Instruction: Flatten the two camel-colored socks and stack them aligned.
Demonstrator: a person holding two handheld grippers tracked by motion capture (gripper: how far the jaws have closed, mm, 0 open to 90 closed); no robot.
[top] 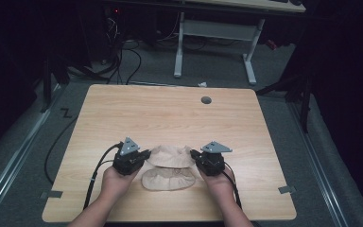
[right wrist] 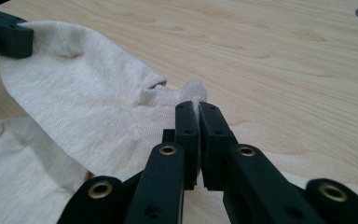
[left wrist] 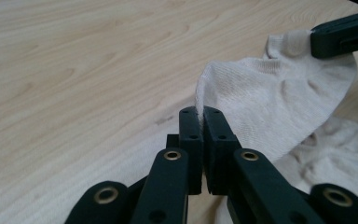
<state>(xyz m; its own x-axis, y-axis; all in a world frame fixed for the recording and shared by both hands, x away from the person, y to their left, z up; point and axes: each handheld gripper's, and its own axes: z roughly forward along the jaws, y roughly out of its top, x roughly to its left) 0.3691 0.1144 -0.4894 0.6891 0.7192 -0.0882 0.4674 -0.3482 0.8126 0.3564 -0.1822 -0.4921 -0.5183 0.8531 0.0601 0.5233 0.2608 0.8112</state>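
Presently the left gripper is clenching one end of a beige sock; the right gripper is clenching the opposite end; the sock is hanging stretched between them, just above the wooden surface; a second beige sock is lying flat on the surface, directly beneath and nearer the person's hands.
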